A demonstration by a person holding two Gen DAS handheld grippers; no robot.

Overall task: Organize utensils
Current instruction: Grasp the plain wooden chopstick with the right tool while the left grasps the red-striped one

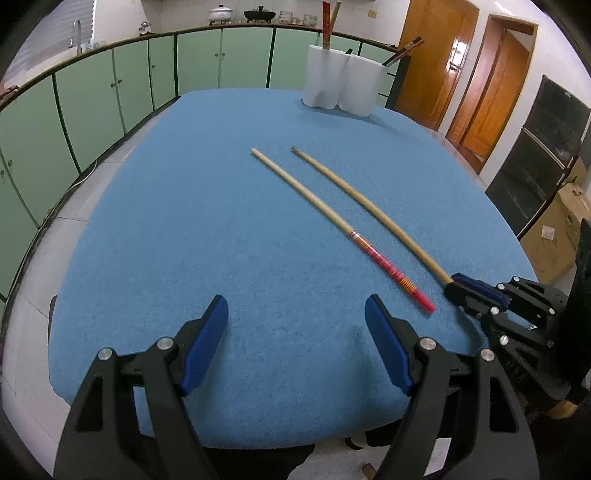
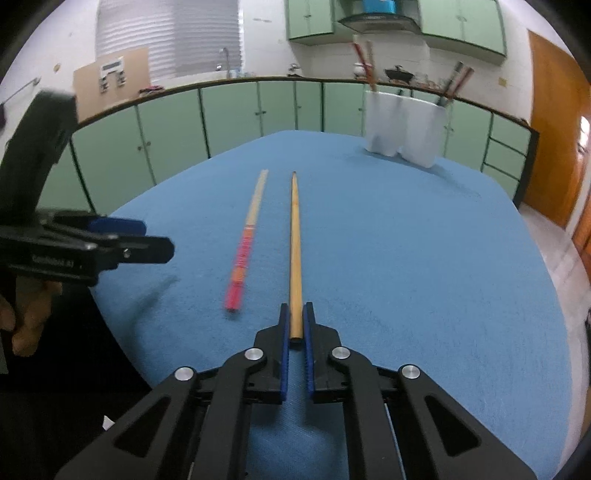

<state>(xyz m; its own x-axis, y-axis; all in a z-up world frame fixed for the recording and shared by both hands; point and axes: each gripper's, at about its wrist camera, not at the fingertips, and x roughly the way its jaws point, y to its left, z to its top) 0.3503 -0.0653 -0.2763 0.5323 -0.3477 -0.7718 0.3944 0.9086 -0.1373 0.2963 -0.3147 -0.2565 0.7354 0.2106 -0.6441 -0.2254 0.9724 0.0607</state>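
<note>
R claw (image 2: 295, 325) clamps plain stick (image 2: 294, 240) at near end, stick on cloth (image 1: 184, 240). L claw (image 1: 295, 325) open, empty. Red stick (image 1: 384, 264) beside it. Some sticks already in holder (image 1: 341, 79); 2 left.

Green cabinets (image 1: 92, 96) along white wall, wooden doors (image 1: 436, 55), slatted window blind (image 2: 170, 37), tiled floor (image 1: 29, 332)

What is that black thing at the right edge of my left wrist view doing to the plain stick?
Observer: That is the right gripper; its own camera shows its jaws pinching the plain chopstick by its near end.
Operator: Who carries my tool?
Observer: A person's hand holds the left gripper from underneath.
Operator: Anything above the counter?
Observer: A range hood between green wall cabinets.
</note>
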